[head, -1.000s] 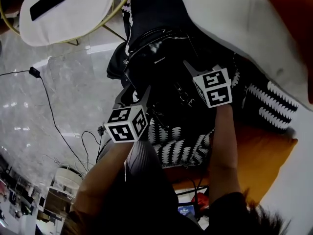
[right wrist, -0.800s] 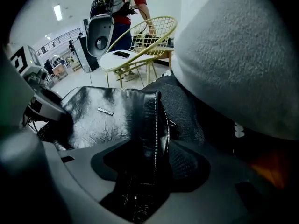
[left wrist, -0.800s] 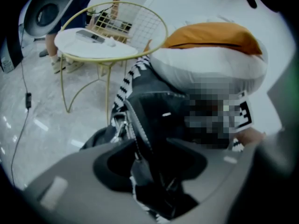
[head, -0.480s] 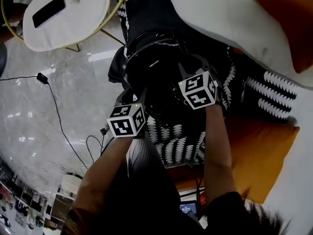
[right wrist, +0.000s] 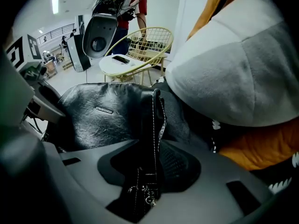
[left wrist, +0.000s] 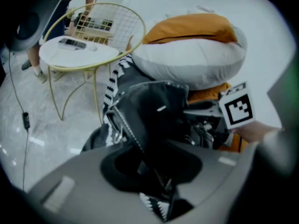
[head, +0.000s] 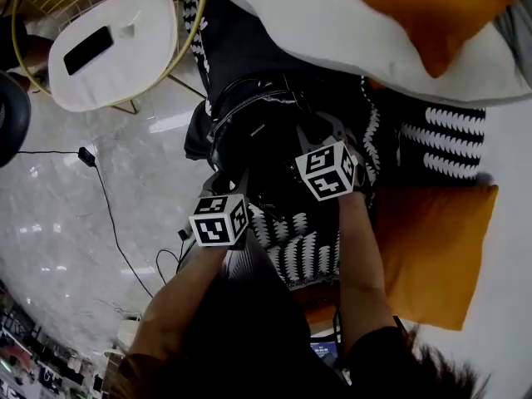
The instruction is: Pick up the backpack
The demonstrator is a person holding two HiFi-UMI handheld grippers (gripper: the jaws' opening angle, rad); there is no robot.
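Your backpack (head: 258,123) lies slumped on the black-and-white throw (head: 303,252), near its edge, just below the white pillow (head: 349,40) and near the orange cushion (head: 432,248). Both pairs of jaws have just been closing, and each has something in it. The left gripper (left wrist: 156,174) is clamped on a fold of the black leather beside the zip, the right gripper (right wrist: 149,171) on the stitched strap (right wrist: 156,115). Judging by the creases, the bag is soft and will likely sag between your two holds — expect it to droop rather than rise as one piece. The leather looks smooth and could slip from the jaws; the strap is probably your surer hold. Its weight I'd guess as moderate.
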